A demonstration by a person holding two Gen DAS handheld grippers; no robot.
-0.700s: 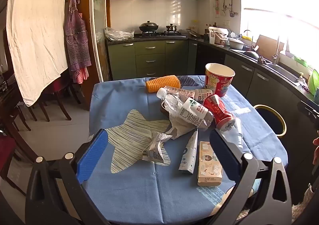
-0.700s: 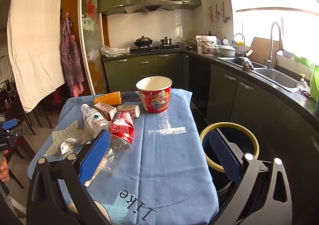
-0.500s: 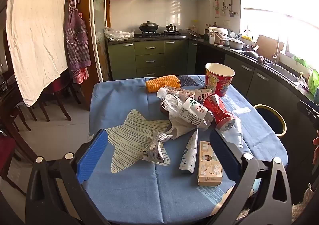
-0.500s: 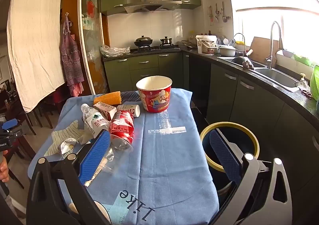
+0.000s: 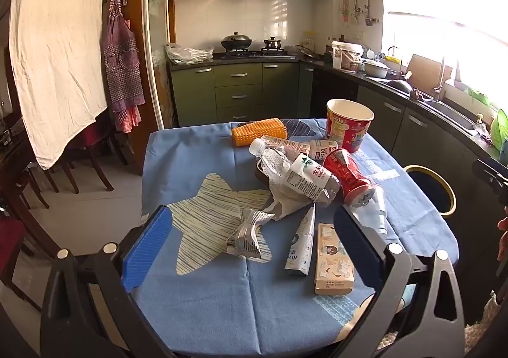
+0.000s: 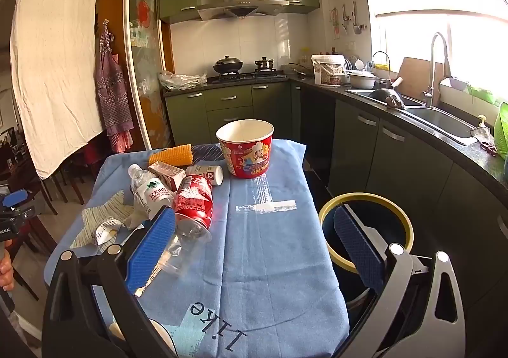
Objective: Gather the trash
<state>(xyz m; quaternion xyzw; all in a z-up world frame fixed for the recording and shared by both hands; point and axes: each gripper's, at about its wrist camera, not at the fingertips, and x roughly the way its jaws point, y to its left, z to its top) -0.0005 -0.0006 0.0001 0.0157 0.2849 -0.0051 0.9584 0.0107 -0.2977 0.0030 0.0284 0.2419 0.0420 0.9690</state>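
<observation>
Trash lies on a blue tablecloth: a crushed red can, a clear water bottle, a silver wrapper, a flattened tube, a beige carton, a red paper bucket and an orange ridged piece. My left gripper is open and empty, above the table's near edge, around the wrapper and tube in view. My right gripper is open and empty over the cloth, the can by its left finger. A yellow-rimmed bin stands right of the table.
Green kitchen cabinets and a dark counter with a sink run behind and to the right. A white sheet and an apron hang left. Wooden chairs stand left of the table.
</observation>
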